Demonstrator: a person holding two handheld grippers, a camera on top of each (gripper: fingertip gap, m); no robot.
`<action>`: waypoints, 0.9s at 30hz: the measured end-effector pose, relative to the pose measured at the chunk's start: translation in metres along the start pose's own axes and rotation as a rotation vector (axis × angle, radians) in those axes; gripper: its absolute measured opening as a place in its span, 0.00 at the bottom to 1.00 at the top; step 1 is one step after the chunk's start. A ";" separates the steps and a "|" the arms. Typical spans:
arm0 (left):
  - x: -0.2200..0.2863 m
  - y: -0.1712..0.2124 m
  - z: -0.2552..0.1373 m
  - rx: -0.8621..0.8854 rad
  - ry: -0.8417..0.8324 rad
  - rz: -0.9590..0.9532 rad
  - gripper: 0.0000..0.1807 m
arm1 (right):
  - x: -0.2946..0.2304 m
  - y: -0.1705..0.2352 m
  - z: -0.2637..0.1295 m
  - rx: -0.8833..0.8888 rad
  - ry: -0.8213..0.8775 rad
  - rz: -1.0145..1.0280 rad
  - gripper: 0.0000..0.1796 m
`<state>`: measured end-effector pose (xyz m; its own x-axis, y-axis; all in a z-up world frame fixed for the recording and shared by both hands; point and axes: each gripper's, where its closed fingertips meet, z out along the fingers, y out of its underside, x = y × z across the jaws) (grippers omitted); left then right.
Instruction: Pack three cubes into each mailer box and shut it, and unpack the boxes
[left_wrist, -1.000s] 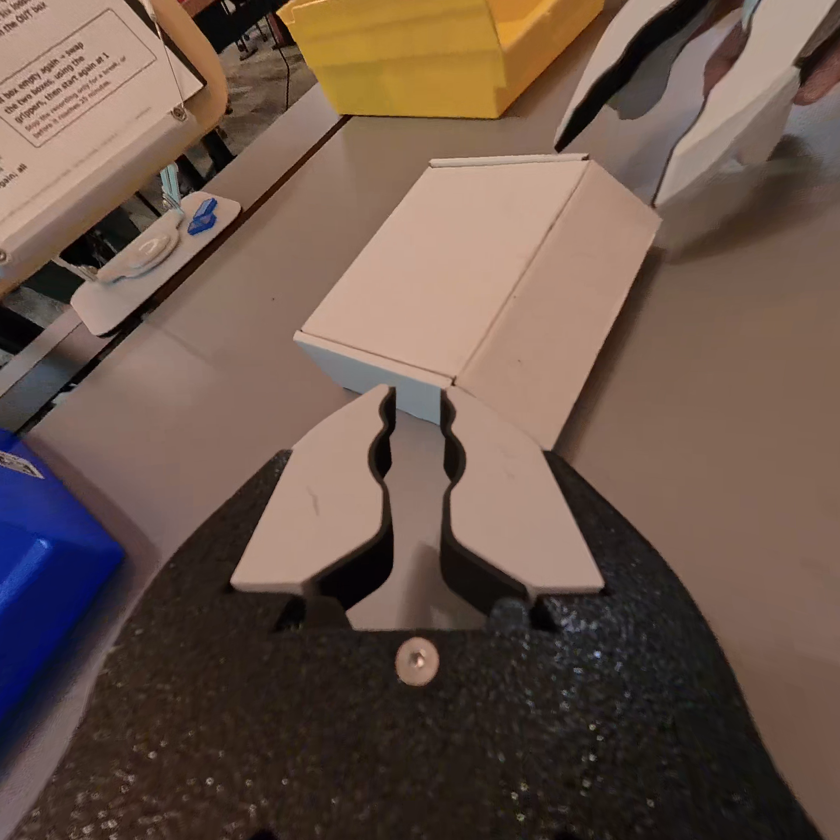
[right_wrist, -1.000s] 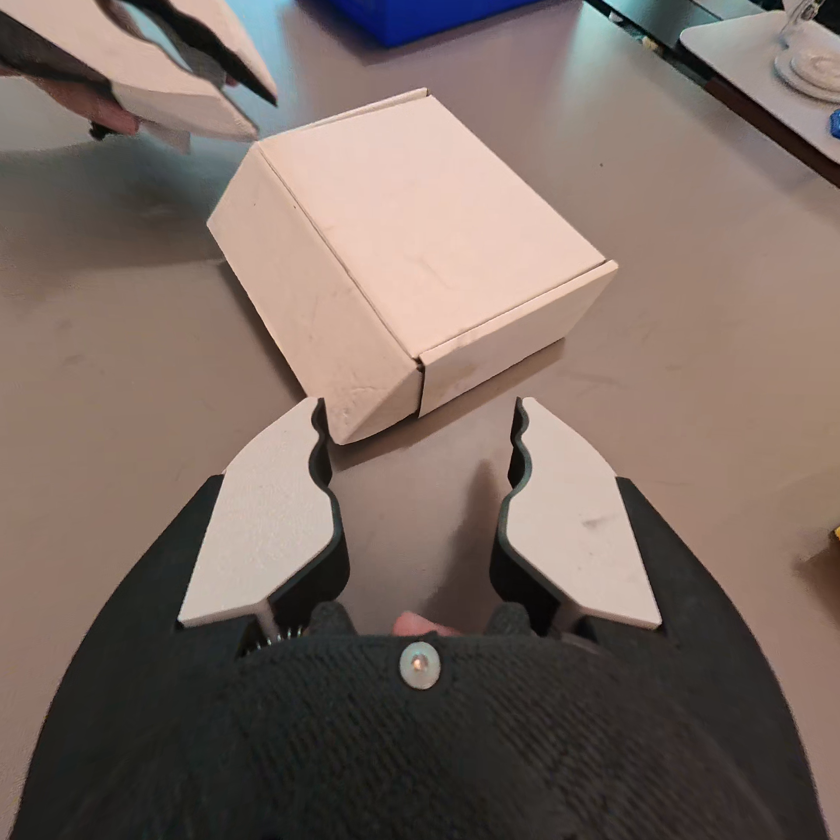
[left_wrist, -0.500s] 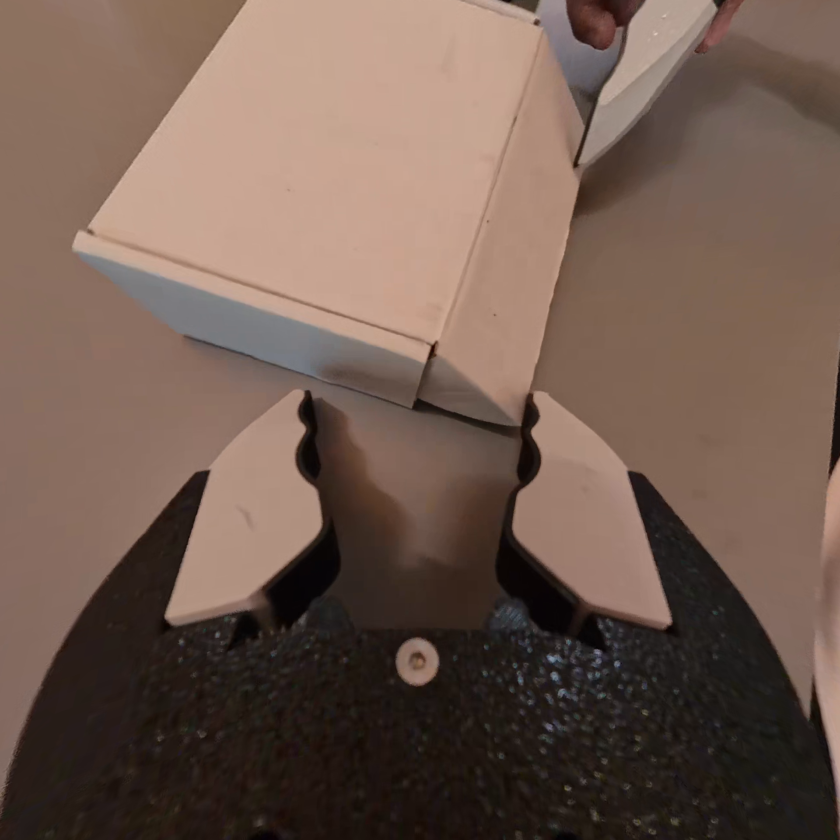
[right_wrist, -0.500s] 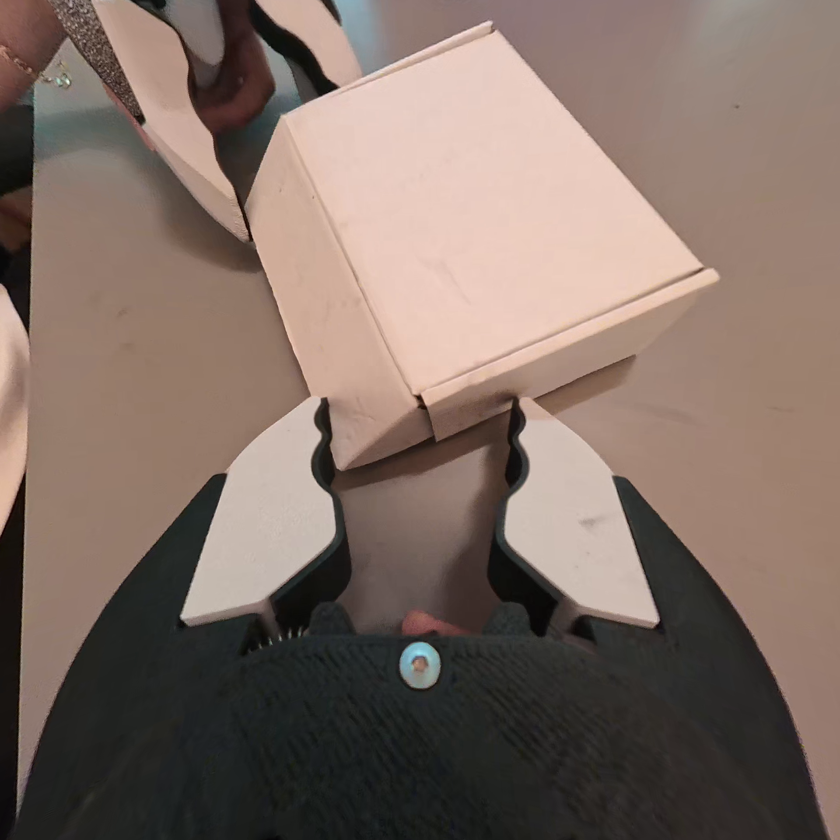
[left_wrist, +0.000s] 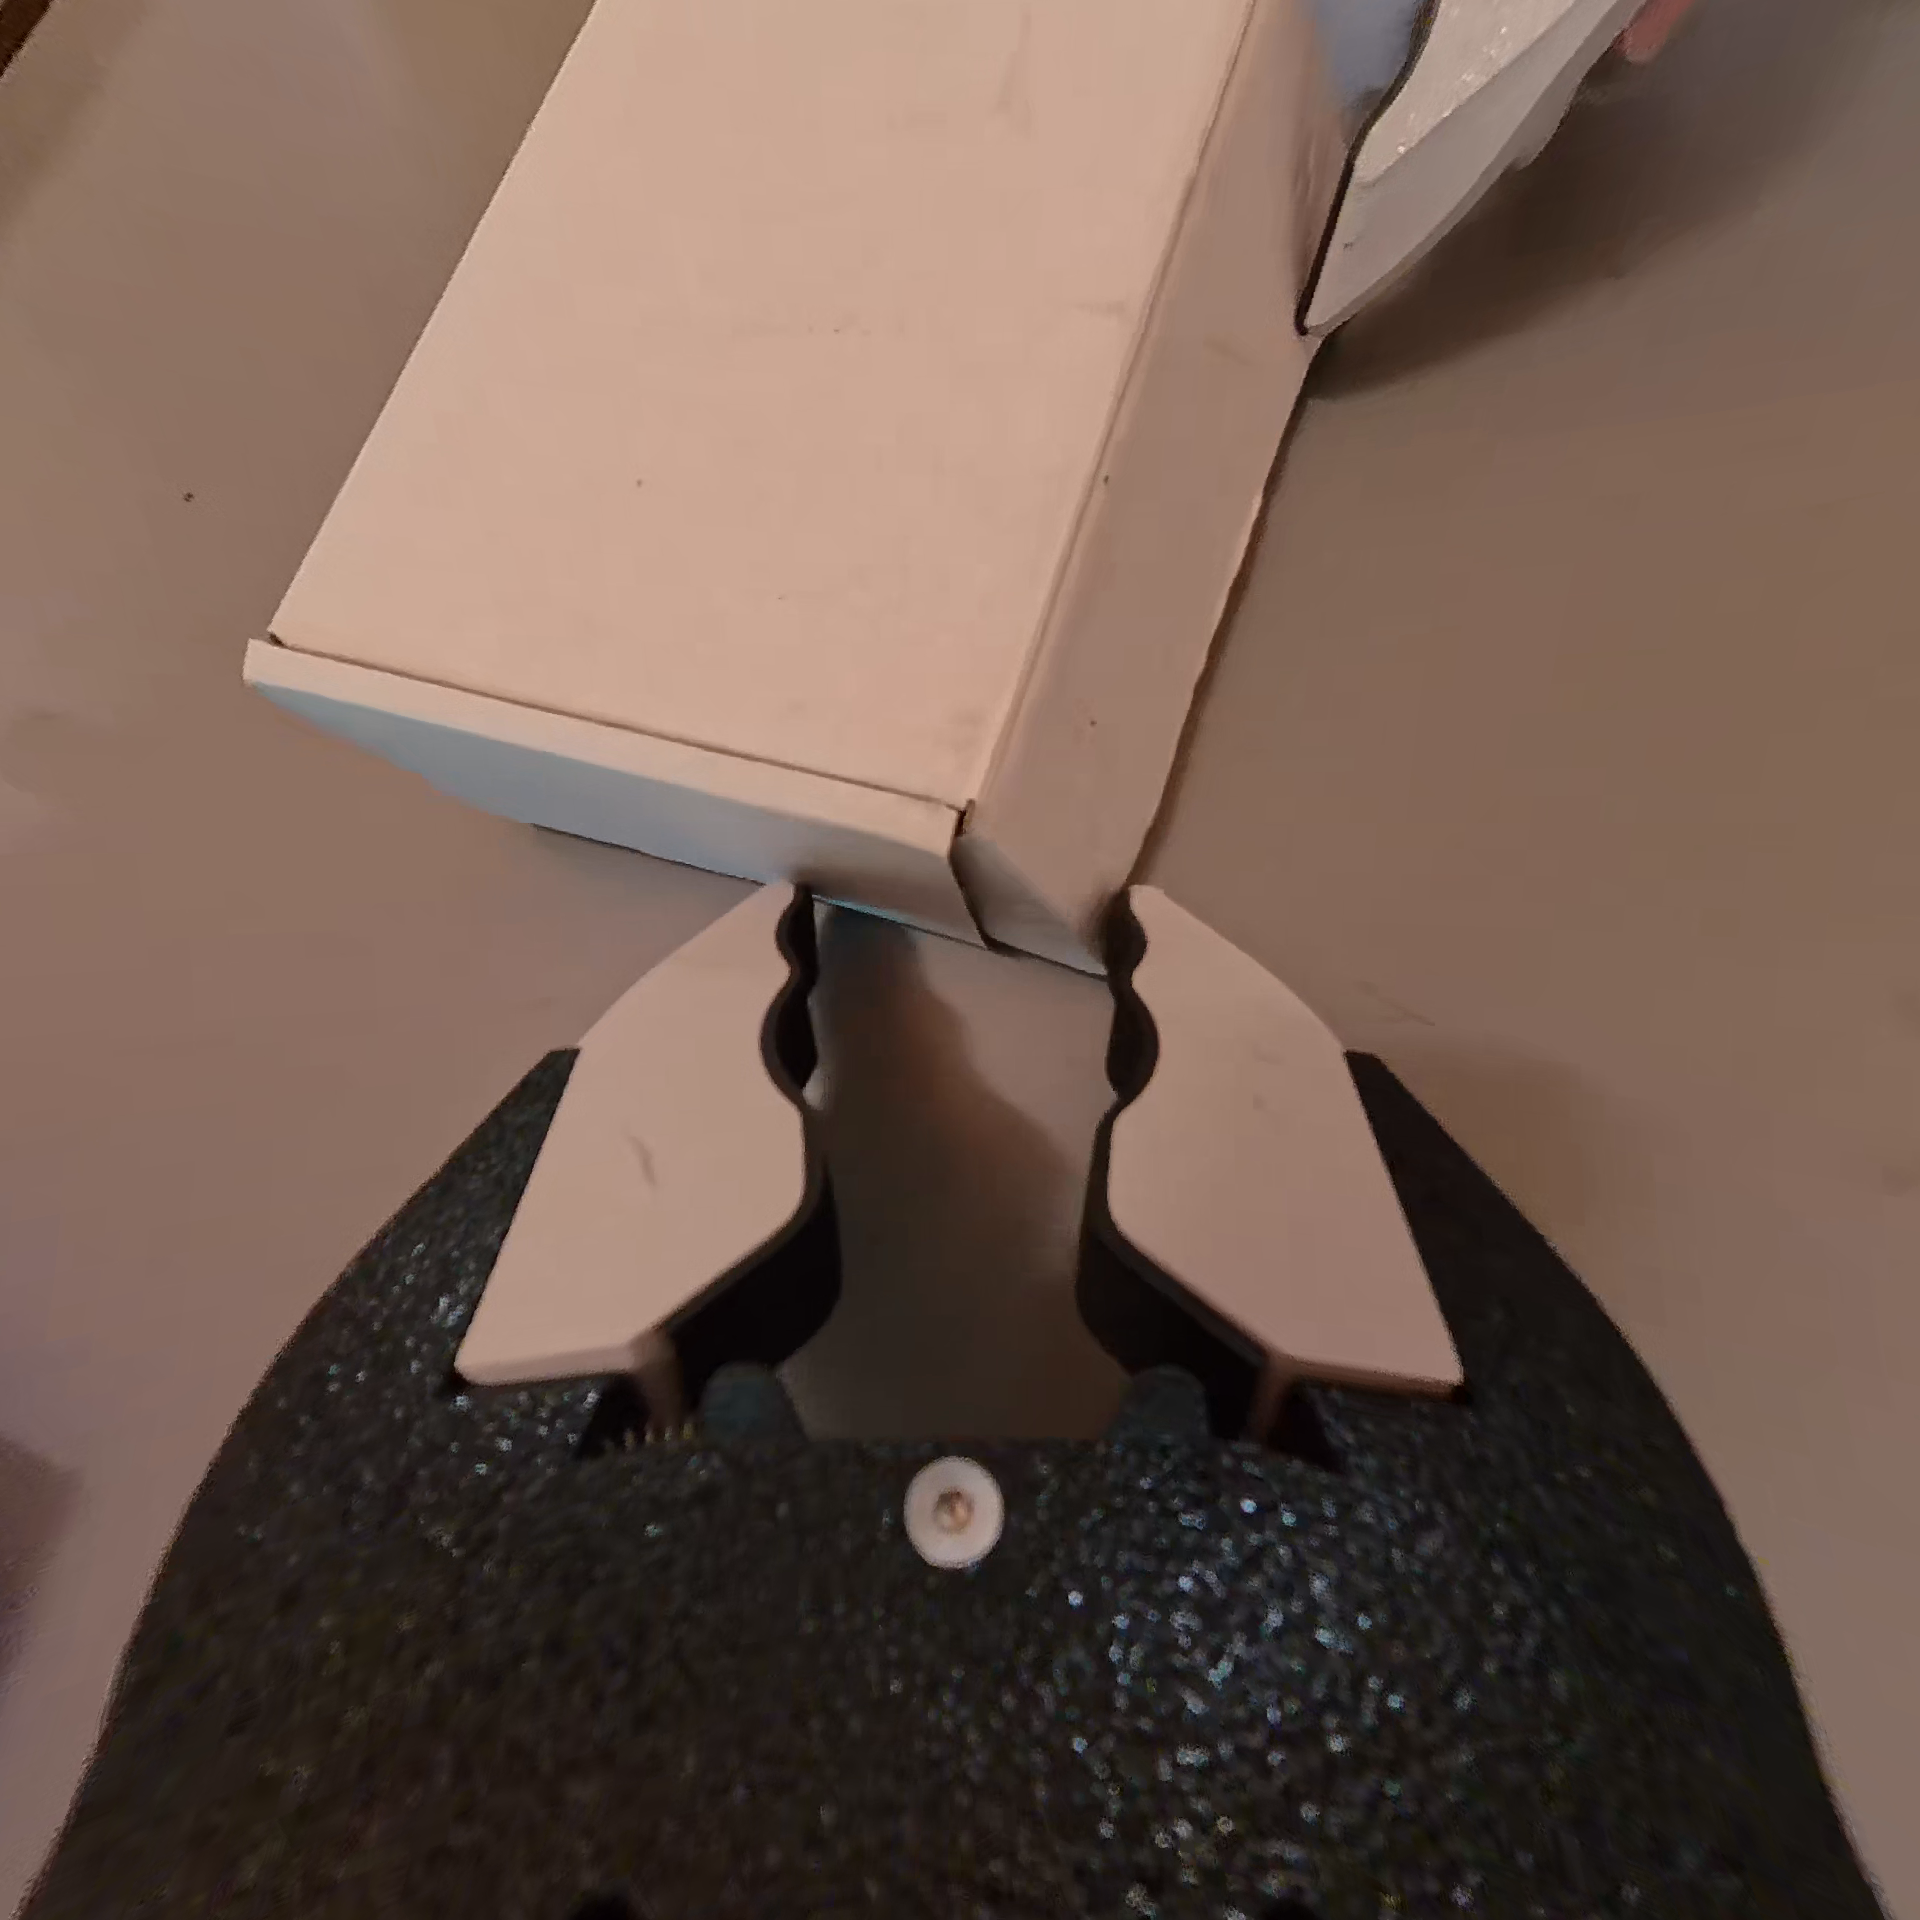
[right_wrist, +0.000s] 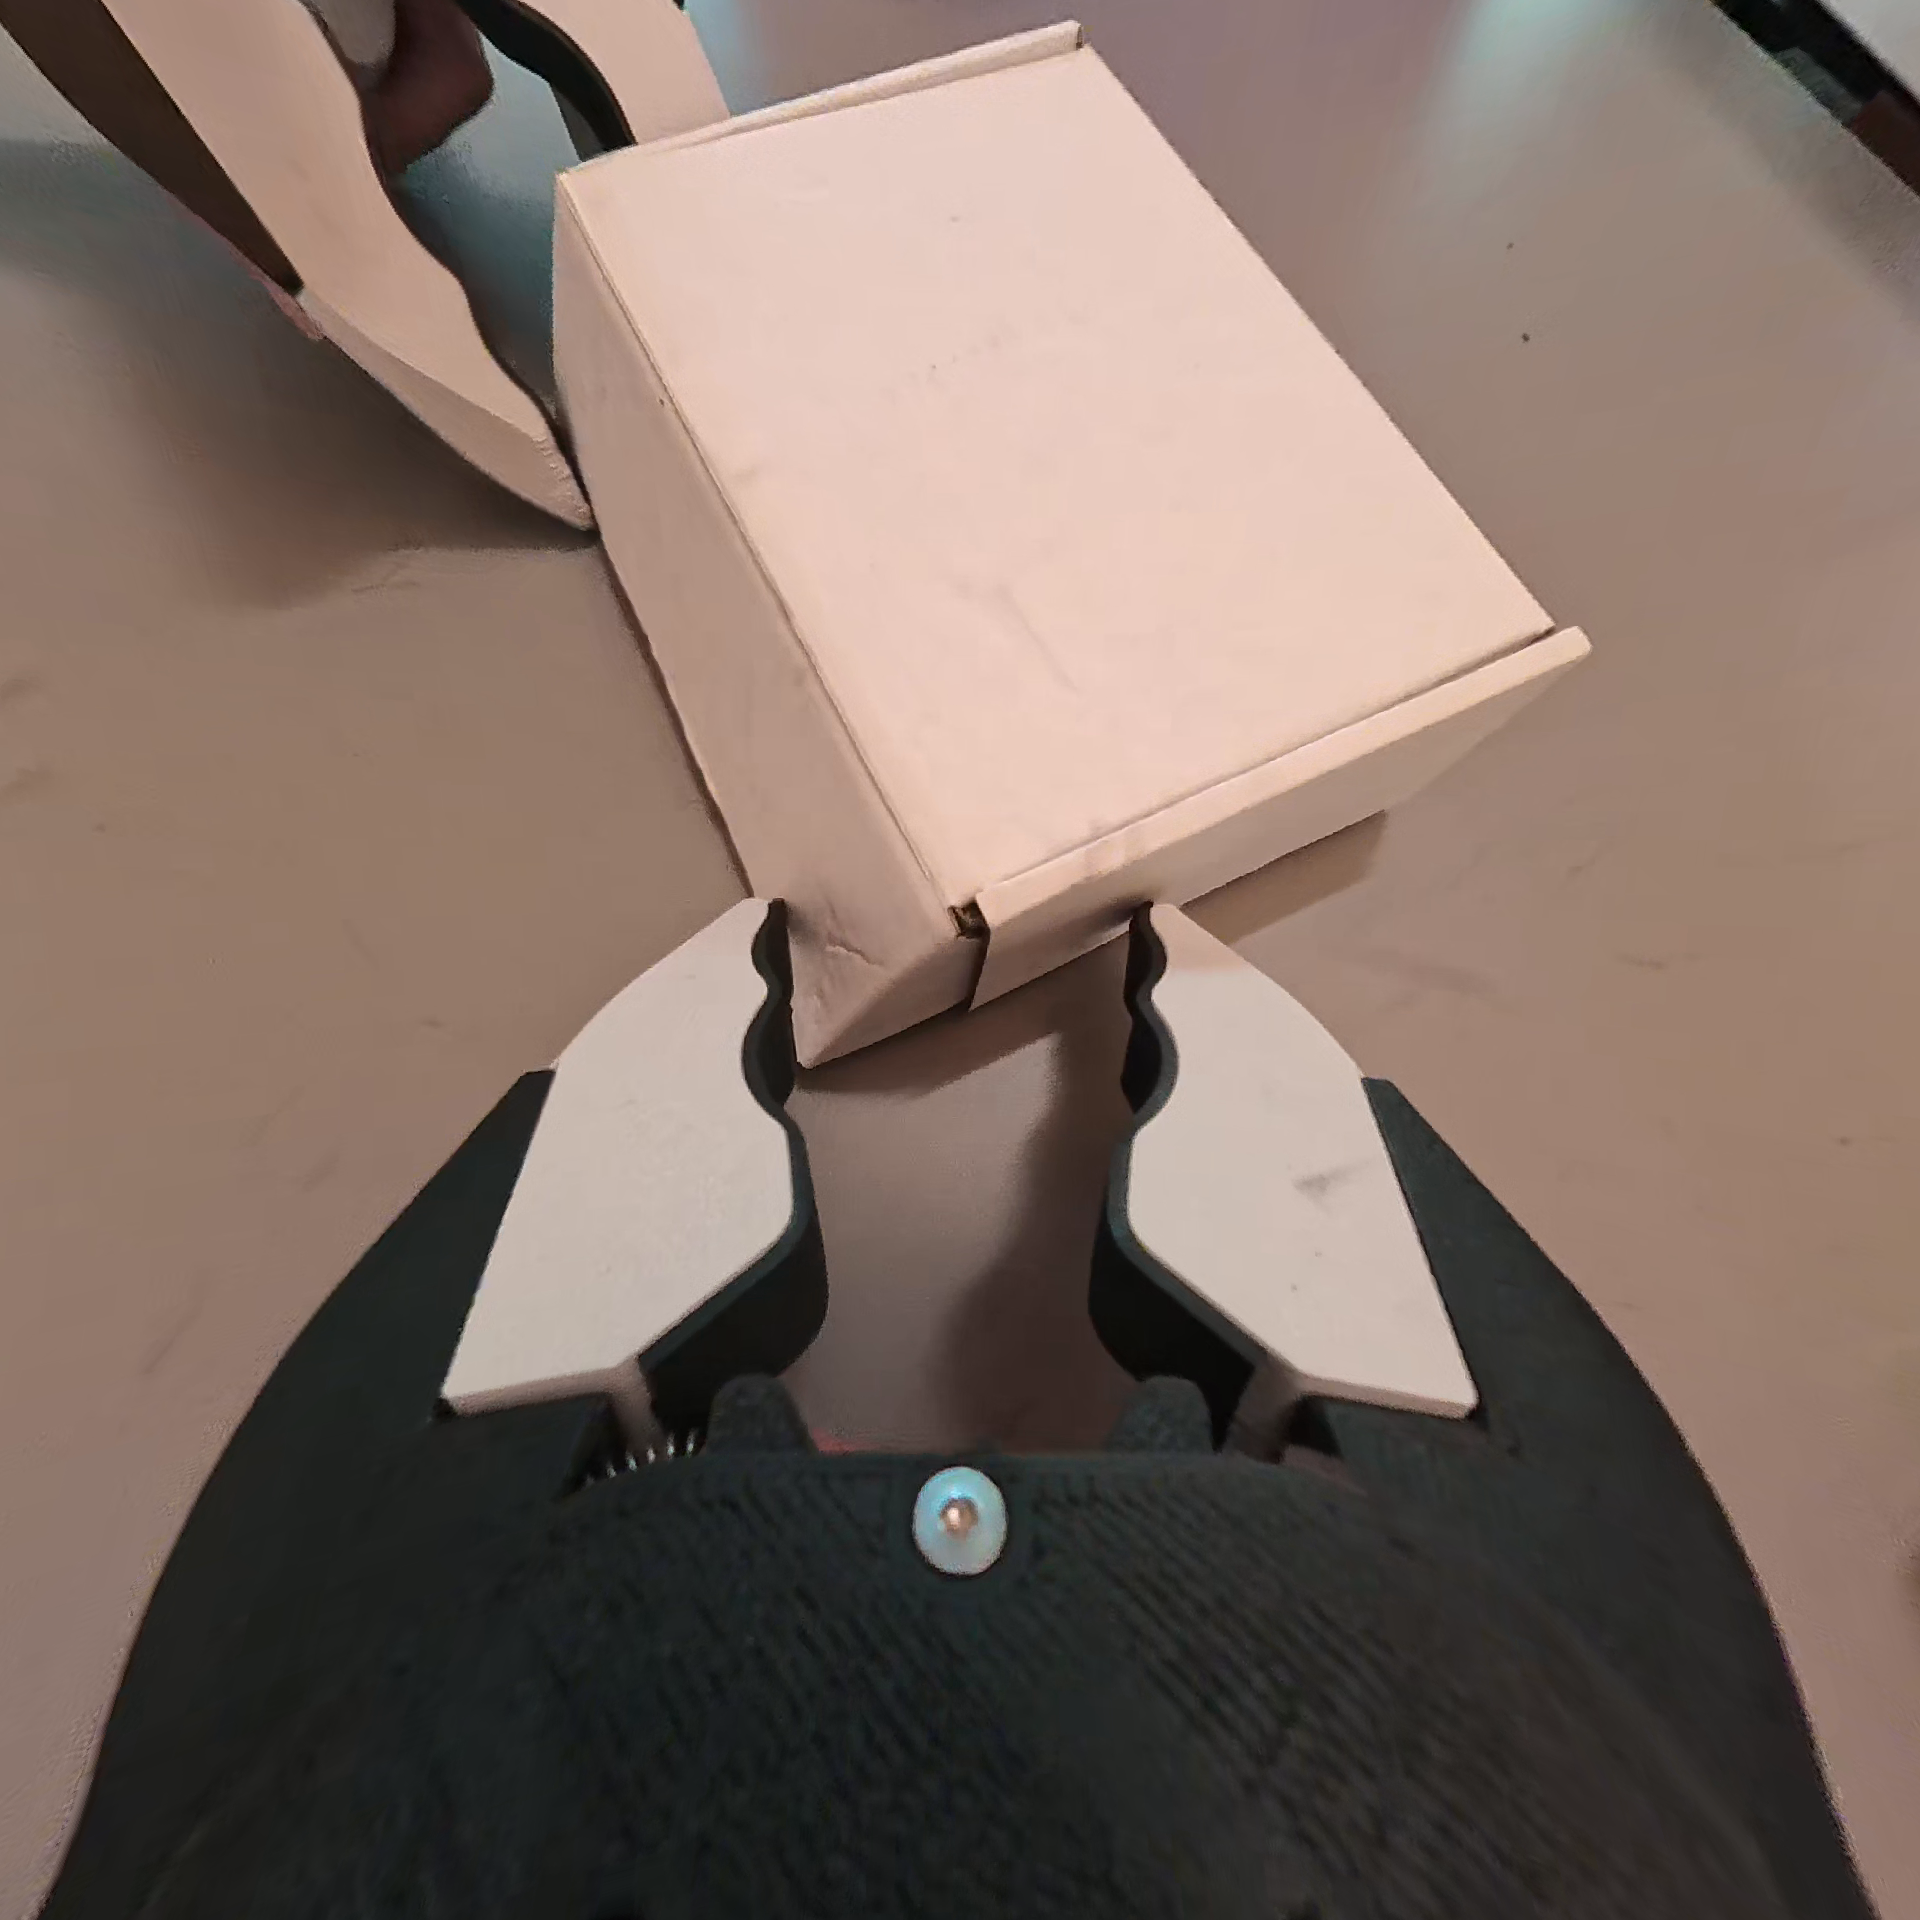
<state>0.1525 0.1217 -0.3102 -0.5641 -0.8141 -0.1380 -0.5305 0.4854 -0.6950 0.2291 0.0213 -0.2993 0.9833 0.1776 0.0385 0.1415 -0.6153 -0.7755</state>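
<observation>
A closed white mailer box (left_wrist: 790, 436) was seen lying flat on the grey-brown worktop (left_wrist: 1610, 727), with its lid down and the front flap tucked in. It was placed between the two tools, each one at an opposite corner of it.

The left tool (left_wrist: 961, 914) was held wide open, and nothing was gripped by it. The near right corner of the box was placed in the gap between its fingertips. The right fingertip (left_wrist: 1143, 925) was seen just beside the side wall of the box; whether it was touching could not be told.

The right tool (right_wrist: 958, 920) was also held wide open and empty. In the right wrist view, the near corner of the box (right_wrist: 997, 468) was placed between its fingertips, and the left fingertip (right_wrist: 753, 925) was seen just beside the side wall.

In the same view, the left tool (right_wrist: 582, 343) was seen at the far left corner of the box. In the left wrist view, the right tool (left_wrist: 1455, 156) was seen at the far right corner, partly cut by the picture edge.
</observation>
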 end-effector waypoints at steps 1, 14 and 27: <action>-0.002 0.000 0.000 -0.003 -0.016 0.003 0.28 | 0.000 0.000 0.000 0.000 0.005 -0.001 0.34; 0.003 0.010 -0.020 0.028 -0.049 0.077 0.32 | 0.012 -0.035 -0.042 0.151 0.162 -0.078 0.24; -0.058 -0.022 -0.039 0.013 -0.483 0.898 0.41 | 0.032 -0.039 -0.017 0.079 0.300 -0.204 0.00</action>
<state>0.1725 0.1710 -0.2600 -0.4330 -0.1941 -0.8802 -0.0291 0.9790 -0.2016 0.2569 0.0377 -0.2574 0.9272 0.0505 0.3710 0.3402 -0.5276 -0.7784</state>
